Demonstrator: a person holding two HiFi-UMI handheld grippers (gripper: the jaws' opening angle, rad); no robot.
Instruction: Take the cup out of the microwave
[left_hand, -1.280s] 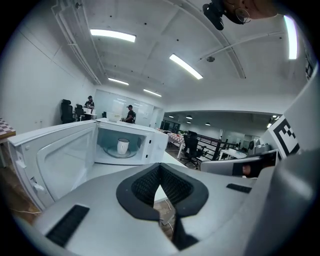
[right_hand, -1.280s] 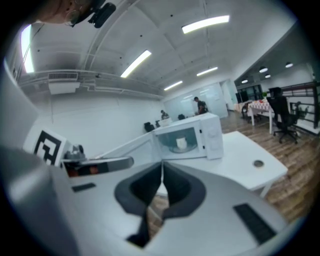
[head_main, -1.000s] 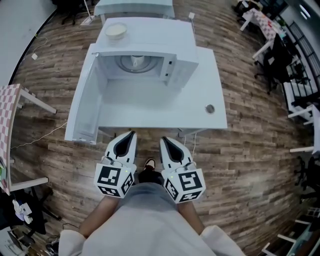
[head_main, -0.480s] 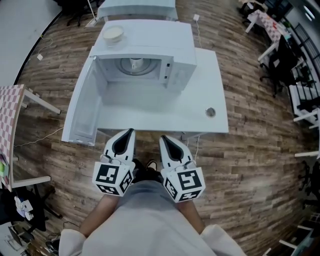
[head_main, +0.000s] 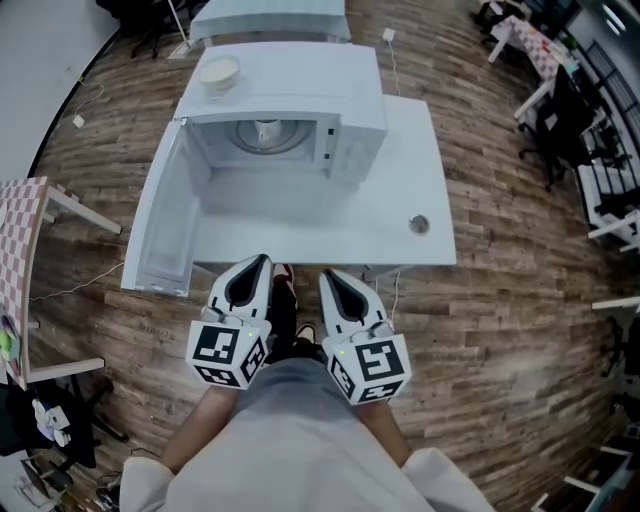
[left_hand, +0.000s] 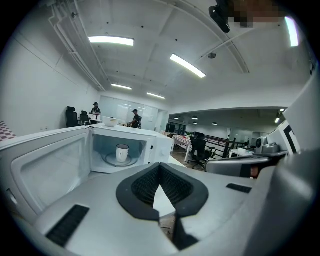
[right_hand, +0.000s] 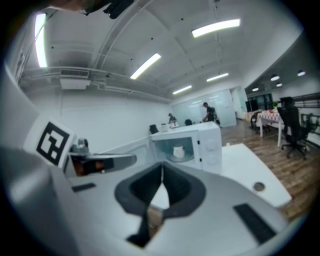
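White cup (left_hand: 122, 152) inside open microwave (head_main: 300, 85), white table (head_main: 405, 170)

A white table (head_main: 400, 170) stands on the wood-plank floor (head_main: 500, 330). Taking the middle of its top as the clock's centre, the white microwave (head_main: 310, 90) sits at about 11 o'clock, back against the far edge. Its door (head_main: 165, 225) hangs open past the table's left edge, toward 8 o'clock. A small round grey disc (head_main: 418, 225) lies at 4 o'clock, near the right edge.
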